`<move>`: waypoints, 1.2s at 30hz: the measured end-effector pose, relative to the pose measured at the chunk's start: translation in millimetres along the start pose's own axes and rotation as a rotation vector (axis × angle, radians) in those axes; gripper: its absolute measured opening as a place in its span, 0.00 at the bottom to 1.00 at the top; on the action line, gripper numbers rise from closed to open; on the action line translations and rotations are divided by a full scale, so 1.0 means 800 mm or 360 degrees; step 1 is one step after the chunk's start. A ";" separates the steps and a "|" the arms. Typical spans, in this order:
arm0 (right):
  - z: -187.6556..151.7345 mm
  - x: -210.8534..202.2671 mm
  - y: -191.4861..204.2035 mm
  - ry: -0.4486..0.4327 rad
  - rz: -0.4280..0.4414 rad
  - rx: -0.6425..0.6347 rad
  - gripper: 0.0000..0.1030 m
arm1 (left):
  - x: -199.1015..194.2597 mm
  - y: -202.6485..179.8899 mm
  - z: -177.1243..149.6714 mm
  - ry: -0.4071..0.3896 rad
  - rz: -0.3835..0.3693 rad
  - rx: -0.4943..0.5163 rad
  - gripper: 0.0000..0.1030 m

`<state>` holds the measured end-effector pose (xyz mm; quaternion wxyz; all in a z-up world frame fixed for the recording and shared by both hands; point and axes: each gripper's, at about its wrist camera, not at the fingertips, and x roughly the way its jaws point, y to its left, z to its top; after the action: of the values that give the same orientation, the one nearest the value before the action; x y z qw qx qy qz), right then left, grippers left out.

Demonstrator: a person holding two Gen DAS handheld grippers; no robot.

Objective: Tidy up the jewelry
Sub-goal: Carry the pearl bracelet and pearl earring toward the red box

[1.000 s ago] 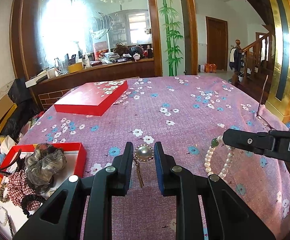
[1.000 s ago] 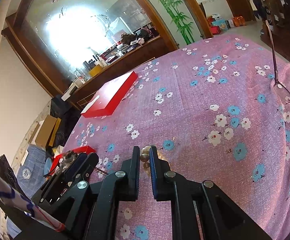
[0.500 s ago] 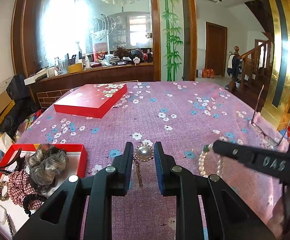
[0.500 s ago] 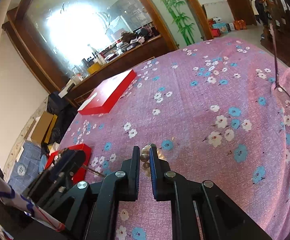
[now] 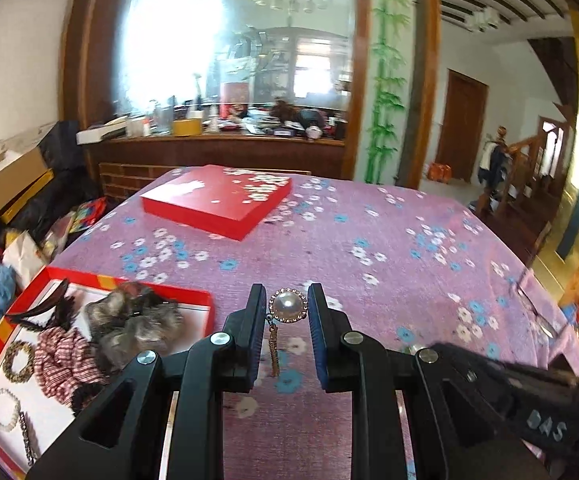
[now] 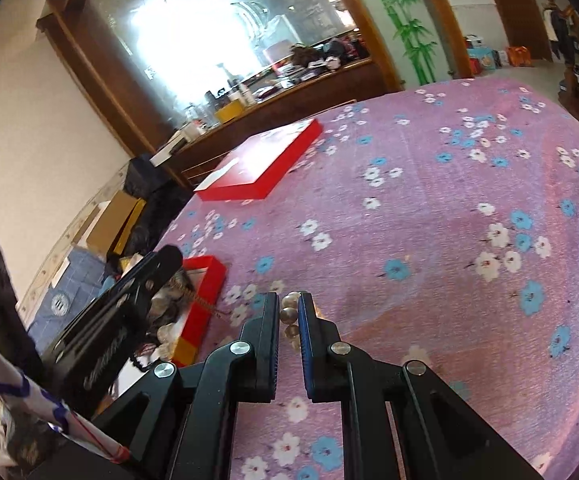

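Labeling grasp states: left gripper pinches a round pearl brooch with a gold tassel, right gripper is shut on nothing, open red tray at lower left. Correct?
One error: the right gripper isn't empty. The right wrist view shows it shut on a string of pale pearl beads. The rest holds: the left gripper pinches the round pearl brooch with a gold tassel, and the open red tray is at lower left.

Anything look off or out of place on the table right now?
Only the eyeglasses: they lie at the table's right edge, away from the red tray. Otherwise nothing stands out.
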<state>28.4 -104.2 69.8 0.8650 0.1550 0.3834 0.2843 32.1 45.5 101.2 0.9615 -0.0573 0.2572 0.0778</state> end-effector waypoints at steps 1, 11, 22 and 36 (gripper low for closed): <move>-0.002 0.000 0.004 0.0007 0.0017 -0.0009 0.10 | -0.001 0.005 0.002 0.0000 0.0004 -0.0017 0.19; -0.012 0.009 0.026 0.0062 0.0077 -0.0087 0.10 | 0.003 0.019 0.006 0.0008 0.0030 -0.0072 0.19; -0.009 0.003 0.015 0.0026 0.0023 -0.0042 0.10 | -0.034 0.005 0.000 0.0017 0.0028 -0.0007 0.20; -0.014 -0.003 0.023 0.0007 -0.0127 -0.0061 0.10 | -0.118 0.055 -0.020 0.0033 0.0012 -0.0037 0.20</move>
<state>12.1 -90.3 73.0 0.8776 0.1224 0.3858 0.2570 -64.5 75.2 132.3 0.9578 -0.0682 0.2664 0.0838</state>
